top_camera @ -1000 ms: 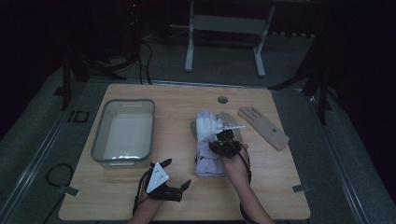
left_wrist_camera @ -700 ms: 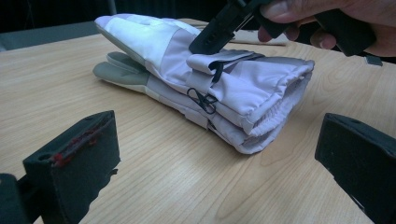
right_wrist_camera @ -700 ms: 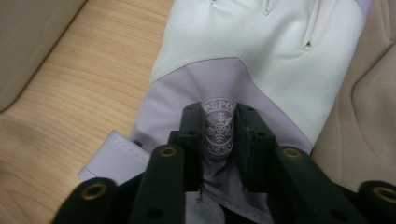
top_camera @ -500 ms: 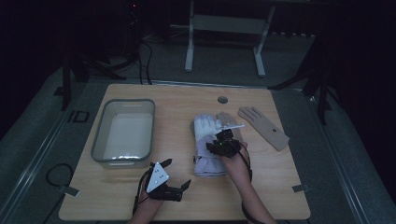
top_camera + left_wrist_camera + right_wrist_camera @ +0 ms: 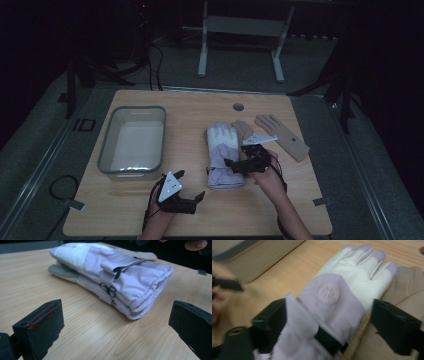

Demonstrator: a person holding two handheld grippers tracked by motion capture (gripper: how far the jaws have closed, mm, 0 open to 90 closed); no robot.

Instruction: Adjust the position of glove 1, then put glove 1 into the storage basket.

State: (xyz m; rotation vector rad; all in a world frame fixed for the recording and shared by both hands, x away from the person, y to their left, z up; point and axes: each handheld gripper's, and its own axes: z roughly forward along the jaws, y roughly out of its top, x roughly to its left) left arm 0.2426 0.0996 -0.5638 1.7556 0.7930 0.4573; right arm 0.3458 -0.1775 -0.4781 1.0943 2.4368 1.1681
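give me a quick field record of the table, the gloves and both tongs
table: light wooden table
gloves: padded white and lilac ski gloves, stacked flat at centre; thin tan knit gloves beside them, one partly under the stack
tub: clear rectangular plastic tub, left of the gloves
right tongs: just opened, jaws astride the stack's cuff
left tongs: open, holding nothing

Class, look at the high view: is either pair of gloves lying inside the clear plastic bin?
No, the clear plastic bin holds nothing, while the lilac-and-white gloves and tan gloves lie on the wooden table.
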